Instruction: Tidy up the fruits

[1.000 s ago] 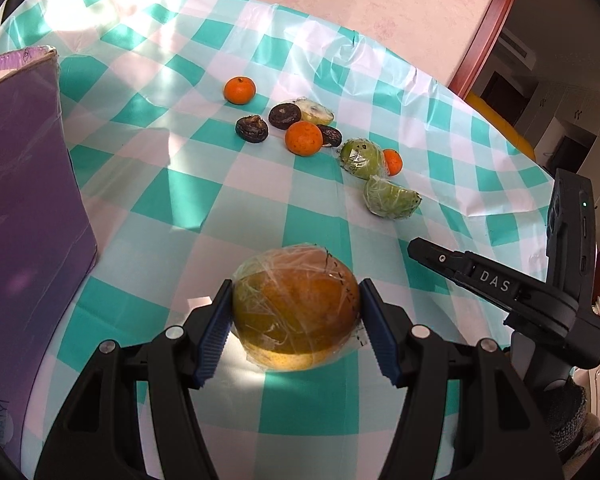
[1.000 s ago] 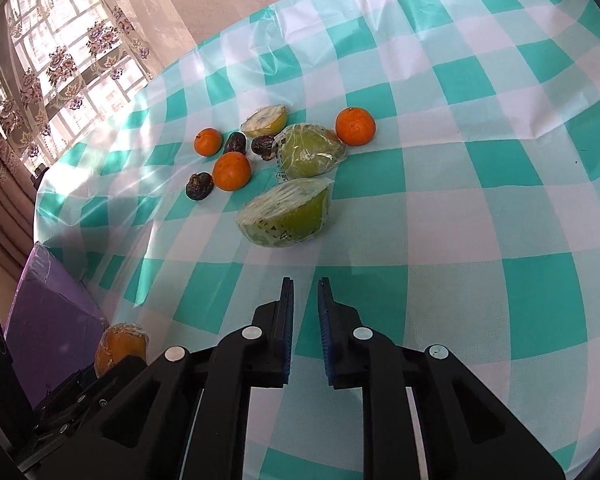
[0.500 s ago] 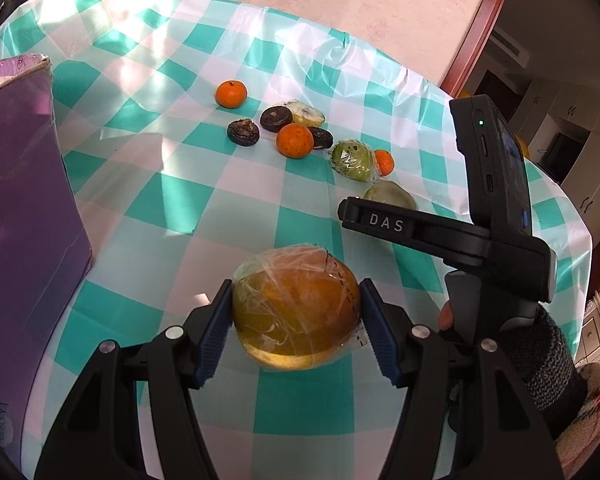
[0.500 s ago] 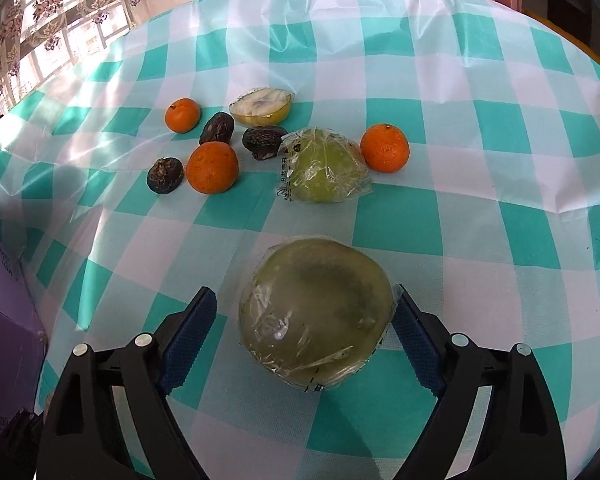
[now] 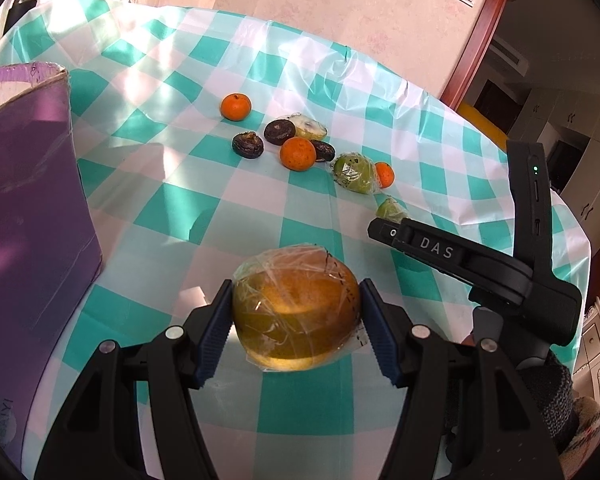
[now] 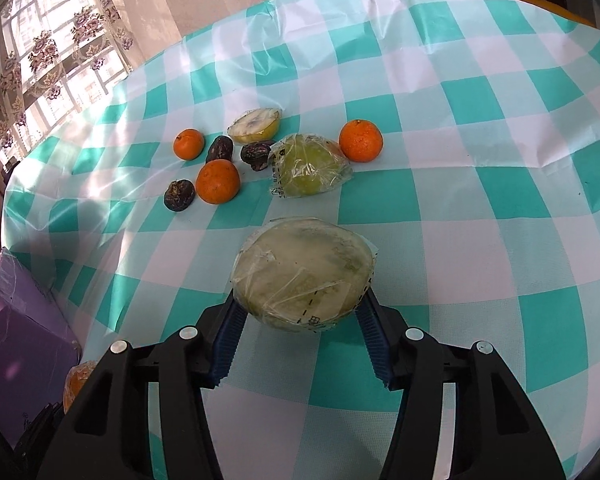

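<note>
We read this as the pick-up step, both hands loaded. The left hand-held gripper (image 5: 296,330) is clamped on a round orange-brown fruit in crinkled clear film (image 5: 296,306), held just above the table (image 5: 148,92) near the tall purple cardboard box (image 5: 24,208) at the table's left edge. The right hand-held gripper (image 6: 300,322) has just been closing, and its blue ribbed pads (image 6: 230,330) now press the sides of a pale green halved fruit wrapped in glossy plastic (image 6: 304,272), flat cut face up, near the table's middle. Whether it is lifted yet we cannot tell.

Next move, we judge: carry both to the box. The film is slippery and the fruit is soft, so a firm but gentle grip is needed.

Left towards the far edge: three small matte orange mandarins (image 6: 218,182), wrinkled dark dried fruits (image 6: 179,195), a bagged green fruit (image 6: 308,168), and a cut pale pear half (image 6: 254,125).
</note>
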A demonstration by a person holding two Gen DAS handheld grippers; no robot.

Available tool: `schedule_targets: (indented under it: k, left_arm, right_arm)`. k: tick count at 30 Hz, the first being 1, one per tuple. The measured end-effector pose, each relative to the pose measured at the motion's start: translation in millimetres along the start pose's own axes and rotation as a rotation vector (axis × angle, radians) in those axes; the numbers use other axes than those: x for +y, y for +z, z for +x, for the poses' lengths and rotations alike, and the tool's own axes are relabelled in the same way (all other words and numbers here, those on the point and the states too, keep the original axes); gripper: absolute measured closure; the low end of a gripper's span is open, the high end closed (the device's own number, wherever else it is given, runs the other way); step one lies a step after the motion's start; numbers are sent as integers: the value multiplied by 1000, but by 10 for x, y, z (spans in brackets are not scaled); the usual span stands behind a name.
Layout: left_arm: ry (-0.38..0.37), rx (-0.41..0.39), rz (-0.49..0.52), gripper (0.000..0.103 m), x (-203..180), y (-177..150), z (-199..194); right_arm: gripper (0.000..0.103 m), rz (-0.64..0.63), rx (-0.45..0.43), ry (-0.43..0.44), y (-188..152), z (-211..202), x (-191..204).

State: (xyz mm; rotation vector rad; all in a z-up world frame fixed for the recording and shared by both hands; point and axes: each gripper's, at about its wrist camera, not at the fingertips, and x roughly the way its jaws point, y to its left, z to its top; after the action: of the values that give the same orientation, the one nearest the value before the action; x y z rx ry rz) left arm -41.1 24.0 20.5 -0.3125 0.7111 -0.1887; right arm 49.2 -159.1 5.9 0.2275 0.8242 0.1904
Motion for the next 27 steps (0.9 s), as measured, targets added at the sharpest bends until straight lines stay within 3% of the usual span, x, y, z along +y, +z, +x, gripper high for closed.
schedule_targets:
  k: [6, 12, 27]
  left_arm:
    - [-26, -88, -33, 41, 79, -17, -177]
    - [-4, -138, -47, 41, 122, -59, -324]
    - [139, -270, 111, 41, -81, -130, -1133]
  right_arm:
    - [49, -7, -17, 55, -121, -121, 82]
    - [49, -16, -4, 110, -232, -179, 190]
    - [49, -90, 39, 229, -549, -330, 669]
